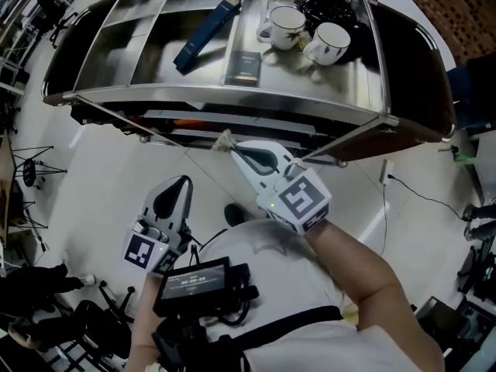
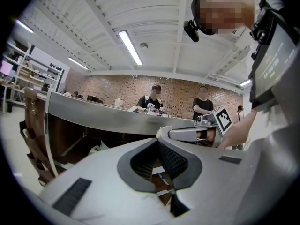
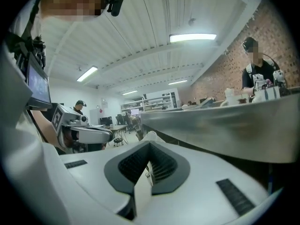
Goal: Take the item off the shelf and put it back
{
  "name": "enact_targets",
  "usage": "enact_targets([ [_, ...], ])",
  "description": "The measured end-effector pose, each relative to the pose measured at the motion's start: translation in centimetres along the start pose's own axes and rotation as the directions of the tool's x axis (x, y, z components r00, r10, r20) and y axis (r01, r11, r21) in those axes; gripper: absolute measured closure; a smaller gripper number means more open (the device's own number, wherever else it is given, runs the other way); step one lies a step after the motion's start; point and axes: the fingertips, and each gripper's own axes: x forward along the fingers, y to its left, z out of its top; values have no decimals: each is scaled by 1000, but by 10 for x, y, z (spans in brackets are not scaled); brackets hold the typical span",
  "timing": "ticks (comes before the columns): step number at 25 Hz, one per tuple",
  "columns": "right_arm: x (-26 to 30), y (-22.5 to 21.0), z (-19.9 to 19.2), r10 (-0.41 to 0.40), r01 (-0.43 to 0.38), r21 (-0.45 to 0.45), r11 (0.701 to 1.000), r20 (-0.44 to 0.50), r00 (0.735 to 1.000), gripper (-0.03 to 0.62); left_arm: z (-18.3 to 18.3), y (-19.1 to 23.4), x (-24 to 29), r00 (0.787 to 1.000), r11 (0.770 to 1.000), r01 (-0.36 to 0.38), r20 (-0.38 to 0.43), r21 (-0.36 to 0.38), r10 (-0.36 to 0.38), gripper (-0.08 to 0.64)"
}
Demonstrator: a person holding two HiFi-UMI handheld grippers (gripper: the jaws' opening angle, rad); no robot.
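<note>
Right claw [image 1: 235, 149] closed, perhaps pinching pale scrap [image 1: 224, 140].

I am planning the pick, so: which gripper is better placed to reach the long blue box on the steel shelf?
The right gripper, jaws shut, has its tip almost at the front edge of the steel shelf, in front of the long blue box. The left gripper sits farther back.

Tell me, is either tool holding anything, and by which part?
The right tool is shut on a thin pale item, pinched flat, one end poking past the tips; what it is cannot be told. The left tool is shut, empty.
</note>
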Motion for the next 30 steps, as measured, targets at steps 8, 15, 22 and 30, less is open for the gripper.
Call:
enact_targets([
  [8, -14, 18, 25, 39, -39, 12, 999, 41, 998, 592, 18, -21, 8, 995, 996, 88, 35, 22, -89, 551],
  [15, -18, 22, 32, 55, -56, 24, 998, 55, 997, 592, 23, -27, 14, 993, 993, 112, 45, 21, -113, 551],
  [22, -17, 20, 36, 70, -71, 16, 997, 66, 995, 592, 27, -30, 17, 991, 992, 122, 46, 37, -124, 552],
  [30, -15, 20, 40, 80, -82, 16, 997, 78, 994, 592, 31, -29, 19, 992, 992, 113, 50, 47, -116, 554],
])
